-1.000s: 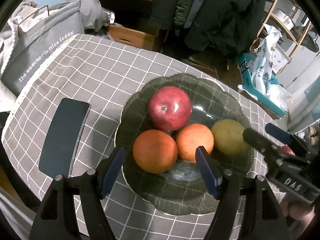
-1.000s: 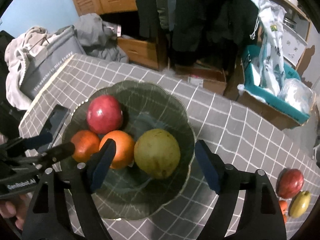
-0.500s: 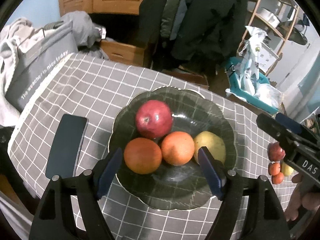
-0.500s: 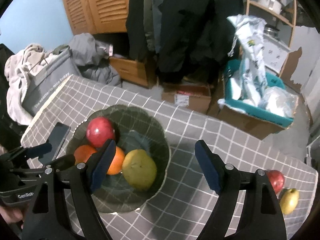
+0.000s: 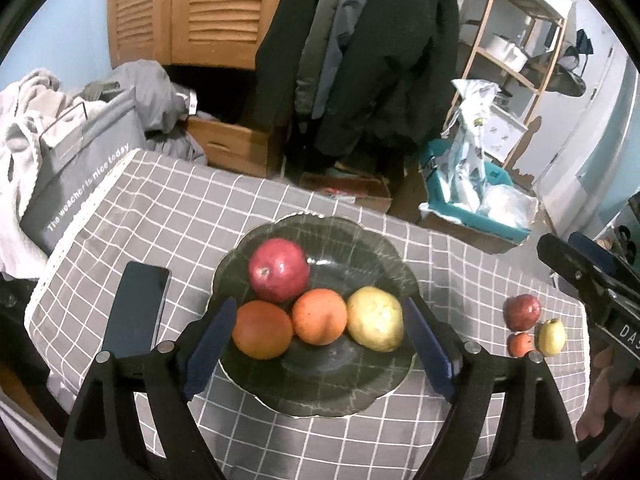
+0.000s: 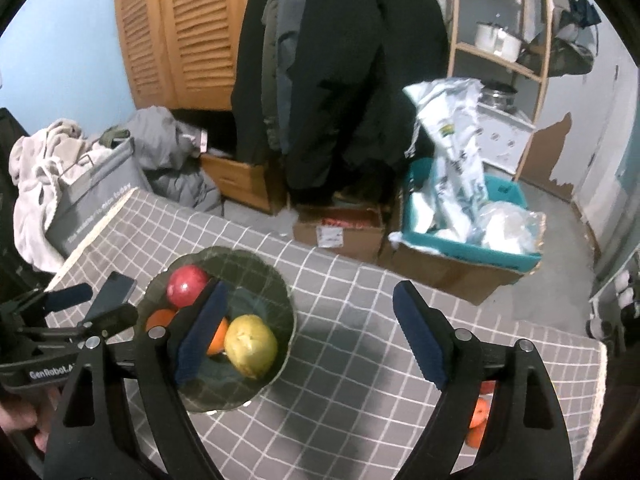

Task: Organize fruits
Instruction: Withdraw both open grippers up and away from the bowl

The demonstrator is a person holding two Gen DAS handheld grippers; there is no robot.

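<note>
A dark green glass bowl sits on the checked cloth. It holds a red pomegranate, two oranges and a yellow pear. My left gripper hovers above the bowl, jaws opening, with nothing gripped. My right gripper hangs higher over the cloth right of the bowl, jaws also opening and empty. A small red apple, a small orange and a small yellow fruit lie loose near the table's right edge.
A dark phone lies left of the bowl. A grey bag leans at the table's left corner. Beyond the far edge are cardboard boxes, a teal bin, hanging coats and a wooden shelf.
Both grippers have risen and drawn back from the bowl, which now looks smaller. Both pairs of jaws stand wider. The loose fruit at the right has come into the left wrist view.
</note>
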